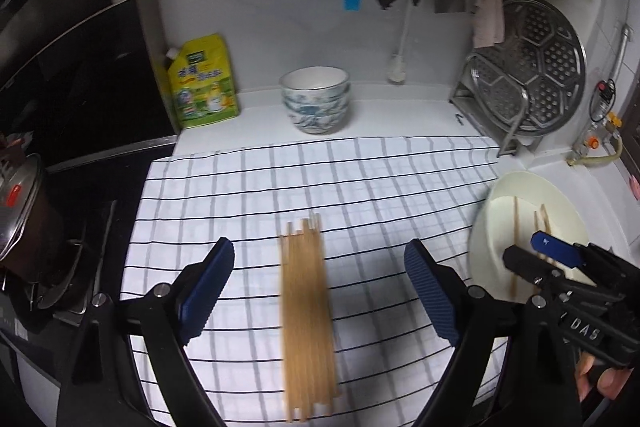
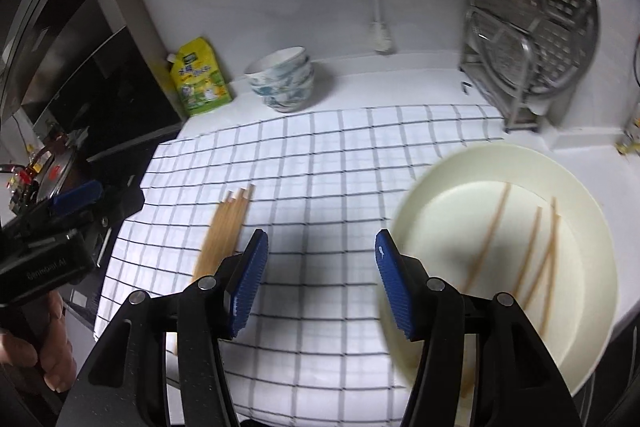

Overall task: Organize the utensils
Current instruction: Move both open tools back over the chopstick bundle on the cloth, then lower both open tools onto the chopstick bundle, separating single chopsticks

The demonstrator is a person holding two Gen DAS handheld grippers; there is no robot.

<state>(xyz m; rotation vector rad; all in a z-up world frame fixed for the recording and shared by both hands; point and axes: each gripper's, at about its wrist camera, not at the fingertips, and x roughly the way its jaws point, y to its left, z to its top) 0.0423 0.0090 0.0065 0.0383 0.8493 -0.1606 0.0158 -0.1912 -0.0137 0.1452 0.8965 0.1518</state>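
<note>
A checked cloth covers my counter. On it, the round cream plate holds a few thin wooden chopsticks; a flat bundle of chopsticks lies between my left gripper's spread jaws. My right gripper gapes empty.

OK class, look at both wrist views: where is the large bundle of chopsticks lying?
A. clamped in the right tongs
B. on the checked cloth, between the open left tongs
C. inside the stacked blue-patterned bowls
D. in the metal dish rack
B: the chopstick bundle lies flat on the checked cloth, framed by the open left tongs; only a few loose sticks sit in the cream plate.
</note>
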